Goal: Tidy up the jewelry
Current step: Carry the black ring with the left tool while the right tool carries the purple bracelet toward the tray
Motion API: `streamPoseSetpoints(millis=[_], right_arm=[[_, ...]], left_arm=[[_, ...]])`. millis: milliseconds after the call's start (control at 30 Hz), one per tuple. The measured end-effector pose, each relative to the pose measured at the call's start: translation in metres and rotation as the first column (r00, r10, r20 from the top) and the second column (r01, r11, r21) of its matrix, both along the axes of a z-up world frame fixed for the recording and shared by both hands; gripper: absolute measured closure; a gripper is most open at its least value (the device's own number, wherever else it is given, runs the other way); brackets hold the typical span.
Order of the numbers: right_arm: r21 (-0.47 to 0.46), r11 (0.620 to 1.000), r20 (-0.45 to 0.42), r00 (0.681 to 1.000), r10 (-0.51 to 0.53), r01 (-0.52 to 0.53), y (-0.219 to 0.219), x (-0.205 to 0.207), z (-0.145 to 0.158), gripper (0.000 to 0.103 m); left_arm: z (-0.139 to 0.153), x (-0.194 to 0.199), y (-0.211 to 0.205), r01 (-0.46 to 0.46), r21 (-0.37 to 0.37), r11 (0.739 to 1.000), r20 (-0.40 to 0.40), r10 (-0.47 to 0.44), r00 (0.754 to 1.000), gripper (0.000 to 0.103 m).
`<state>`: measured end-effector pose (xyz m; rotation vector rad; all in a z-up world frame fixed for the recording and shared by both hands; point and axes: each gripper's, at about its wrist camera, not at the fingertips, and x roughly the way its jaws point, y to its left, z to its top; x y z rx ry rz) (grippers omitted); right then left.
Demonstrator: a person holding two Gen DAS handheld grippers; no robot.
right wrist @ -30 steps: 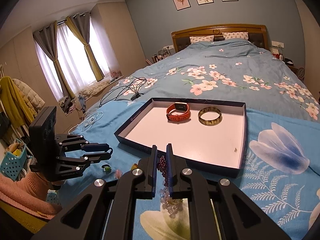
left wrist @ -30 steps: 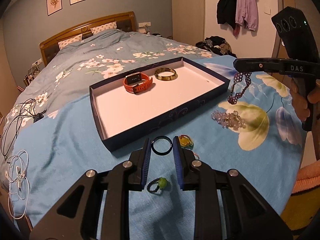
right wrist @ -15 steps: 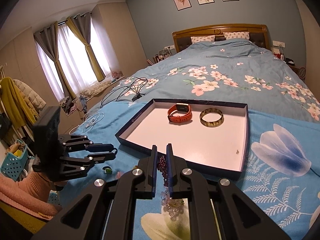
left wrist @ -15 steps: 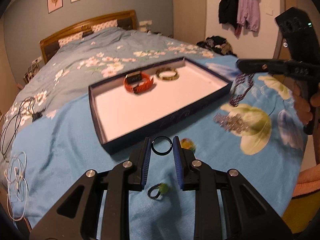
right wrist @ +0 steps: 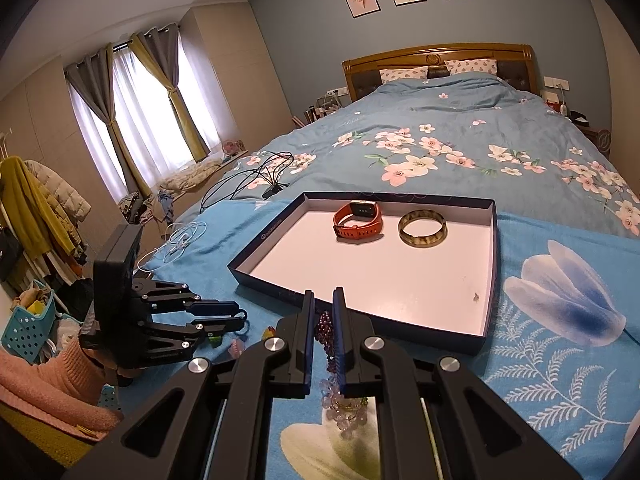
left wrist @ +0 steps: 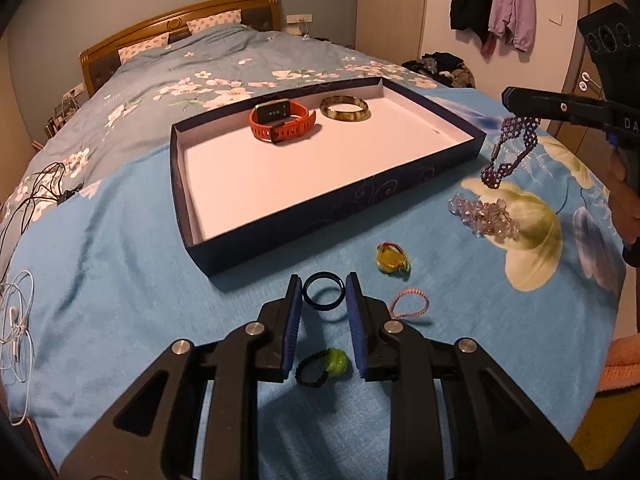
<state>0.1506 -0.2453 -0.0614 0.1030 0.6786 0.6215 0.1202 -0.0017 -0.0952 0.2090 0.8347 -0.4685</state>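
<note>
A dark blue tray lies on the bed with an orange watch and a mottled bangle in it. My left gripper is shut on a dark ring, held above the blanket in front of the tray. My right gripper is shut on a purple beaded bracelet, which hangs right of the tray. A clear bead bracelet lies under it.
On the blue blanket lie an amber pendant, a pink hair loop and a black band with a green bead. Cables and white earphones lie at the left edge of the bed.
Both grippers have risen slightly with their loads. The purple bracelet now hangs clear of the blanket, and the right gripper has moved a little toward the tray.
</note>
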Motion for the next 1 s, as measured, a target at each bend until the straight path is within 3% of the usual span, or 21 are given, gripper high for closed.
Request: streamPoseSetpoints(millis=[467,1000], right_arm=[[0.008,1.0,0.016,1.0,-0.017,0.017,-0.003,0.007,0.006,0.095],[-0.013,0.999,0.04,0.998,-0.04,0.041,0.005,0.06,0.019,0.095]], left_arm=[[0.031,-0.001,0.002,-0.001,-0.038,0.999,0.084,0.004,0.996,0.081],[0.05,0.045,-0.011,-0.026,-0.057,0.998,0.116,0.033,0.993,0.081]])
